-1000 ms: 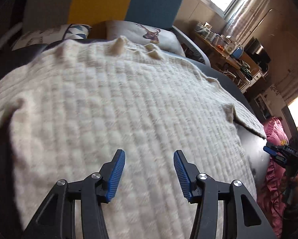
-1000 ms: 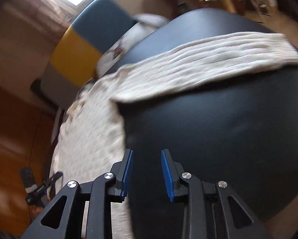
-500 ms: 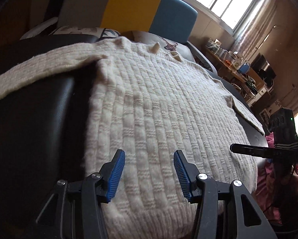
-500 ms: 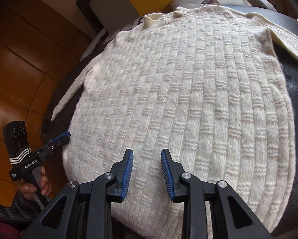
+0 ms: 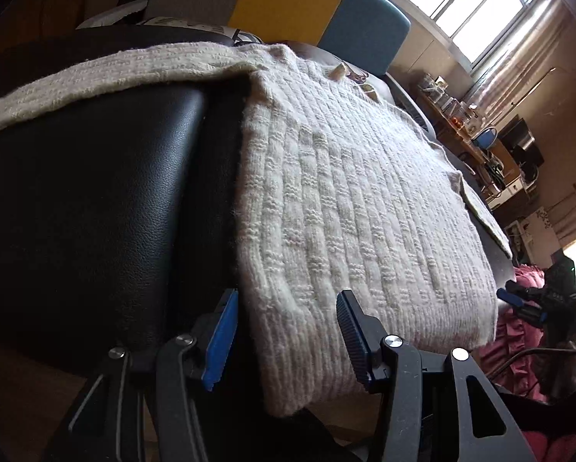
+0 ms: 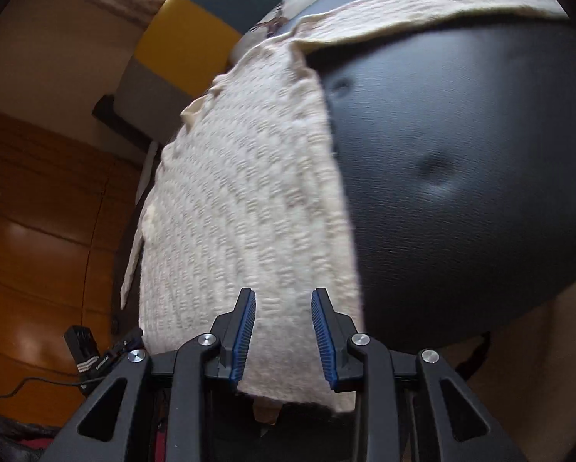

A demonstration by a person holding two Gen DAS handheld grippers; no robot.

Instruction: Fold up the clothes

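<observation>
A cream, chunky basket-weave knitted sweater (image 5: 349, 208) lies spread flat on a black leatherette padded counter (image 5: 95, 200), its hem hanging slightly over the near edge. One sleeve (image 5: 106, 73) stretches out sideways across the black surface on the left; the other sleeve (image 6: 434, 7) runs across the far side in the right wrist view. The left tool (image 5: 284, 337) sits at the sweater's left bottom corner with its blue-padded fingers (image 5: 221, 337) spread apart, the hem corner lying between them but not pinched. The right tool (image 6: 282, 333) is at the opposite bottom corner, its fingers likewise apart, with the hem between them. Behind the counter stands a grey, yellow and blue upholstered backrest (image 5: 288, 4), and a bright window (image 5: 461, 4) lights the room.
</observation>
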